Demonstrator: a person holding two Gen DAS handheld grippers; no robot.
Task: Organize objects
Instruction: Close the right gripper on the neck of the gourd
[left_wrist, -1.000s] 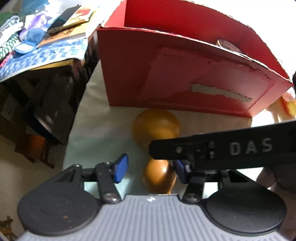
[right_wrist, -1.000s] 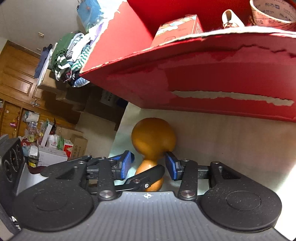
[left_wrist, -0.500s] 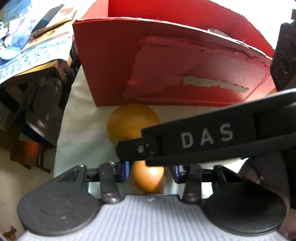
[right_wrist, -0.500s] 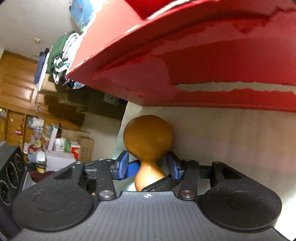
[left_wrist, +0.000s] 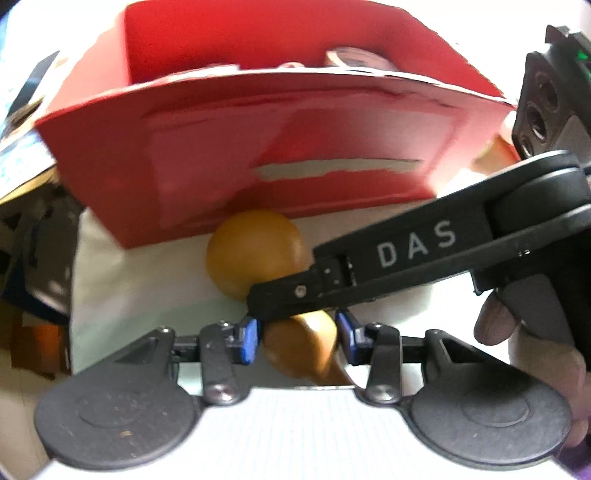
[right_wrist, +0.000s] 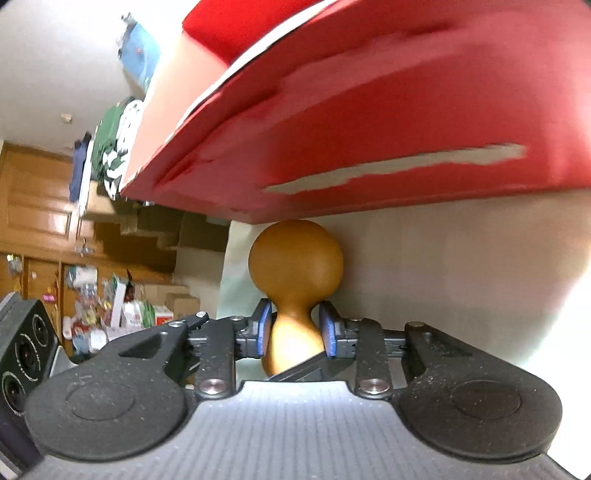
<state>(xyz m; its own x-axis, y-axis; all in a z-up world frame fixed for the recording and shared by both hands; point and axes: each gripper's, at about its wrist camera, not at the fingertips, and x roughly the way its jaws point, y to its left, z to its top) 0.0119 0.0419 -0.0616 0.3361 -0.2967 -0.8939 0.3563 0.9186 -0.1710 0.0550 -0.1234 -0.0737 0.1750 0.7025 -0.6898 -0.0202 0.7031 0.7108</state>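
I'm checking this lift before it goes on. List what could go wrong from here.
1. Both grippers, the left gripper and the right gripper, crowd the narrow waist of the orange gourd; their jaws could collide or pull it apart.
2. The gourd's smooth, rounded surface may slip or rotate out of the blue pads.
3. Its large bulb lies close under the red box wall; lifting straight up could bump or tip the box.

Folded clothes (right_wrist: 110, 147) stacked upper left; wooden cabinet doors (right_wrist: 33, 206) left; cardboard boxes (right_wrist: 177, 306) lower left.
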